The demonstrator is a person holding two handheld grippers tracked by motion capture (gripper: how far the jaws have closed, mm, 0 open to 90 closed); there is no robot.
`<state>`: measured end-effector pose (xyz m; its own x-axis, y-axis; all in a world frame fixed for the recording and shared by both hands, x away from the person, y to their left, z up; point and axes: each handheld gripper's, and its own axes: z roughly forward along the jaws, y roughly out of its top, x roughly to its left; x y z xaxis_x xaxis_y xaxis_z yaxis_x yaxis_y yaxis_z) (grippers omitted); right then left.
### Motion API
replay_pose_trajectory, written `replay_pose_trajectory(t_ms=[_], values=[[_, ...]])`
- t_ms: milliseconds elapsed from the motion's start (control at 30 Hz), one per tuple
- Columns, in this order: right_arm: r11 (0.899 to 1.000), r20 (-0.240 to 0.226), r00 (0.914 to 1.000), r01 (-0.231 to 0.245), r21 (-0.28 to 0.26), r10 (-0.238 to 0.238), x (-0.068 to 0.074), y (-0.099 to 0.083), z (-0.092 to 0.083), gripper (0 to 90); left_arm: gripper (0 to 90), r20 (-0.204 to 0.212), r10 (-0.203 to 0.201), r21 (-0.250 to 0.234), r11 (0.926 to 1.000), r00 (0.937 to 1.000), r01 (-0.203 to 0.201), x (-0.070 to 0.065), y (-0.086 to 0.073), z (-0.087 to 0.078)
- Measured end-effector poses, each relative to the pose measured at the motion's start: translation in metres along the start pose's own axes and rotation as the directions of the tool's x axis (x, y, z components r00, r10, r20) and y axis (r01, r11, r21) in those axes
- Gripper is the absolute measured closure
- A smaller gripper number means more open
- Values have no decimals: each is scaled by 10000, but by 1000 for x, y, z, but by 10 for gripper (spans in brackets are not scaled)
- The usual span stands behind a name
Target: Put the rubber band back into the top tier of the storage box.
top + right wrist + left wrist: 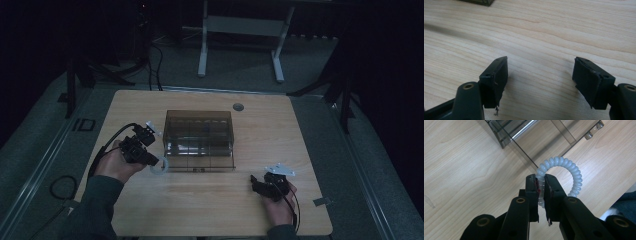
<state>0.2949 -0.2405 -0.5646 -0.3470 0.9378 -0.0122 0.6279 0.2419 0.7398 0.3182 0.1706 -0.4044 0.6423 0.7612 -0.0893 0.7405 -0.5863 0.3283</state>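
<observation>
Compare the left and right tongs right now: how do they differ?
The left tongs are shut on the white spiral hair tie; the right tongs stand wide open with nothing between them. The left tongs sit beside the smoky clear organizer box; the right tongs rest apart from it, over bare table. Both have black jaws.

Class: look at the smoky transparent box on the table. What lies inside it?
Through the tinted walls of the box, divider ribs and a shiny metal rod show. No loose item is visible, though the dark plastic obscures its corners. The white coil ring is outside, clamped in the left gripper.
</observation>
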Motion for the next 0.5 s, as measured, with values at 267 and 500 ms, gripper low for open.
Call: replay_pose_trajectory(t_ms=[267, 500], values=[[10000, 0, 10000, -7, 1, 7, 0, 0, 0, 285, 821, 2, 115, 3, 9999, 9999, -115, -4, 6, 1], [10000, -2, 10000, -11, 5, 11, 0, 0, 0, 285, 820, -14, 292, 110, 9995, 9996, -292, -11, 10, 5]])
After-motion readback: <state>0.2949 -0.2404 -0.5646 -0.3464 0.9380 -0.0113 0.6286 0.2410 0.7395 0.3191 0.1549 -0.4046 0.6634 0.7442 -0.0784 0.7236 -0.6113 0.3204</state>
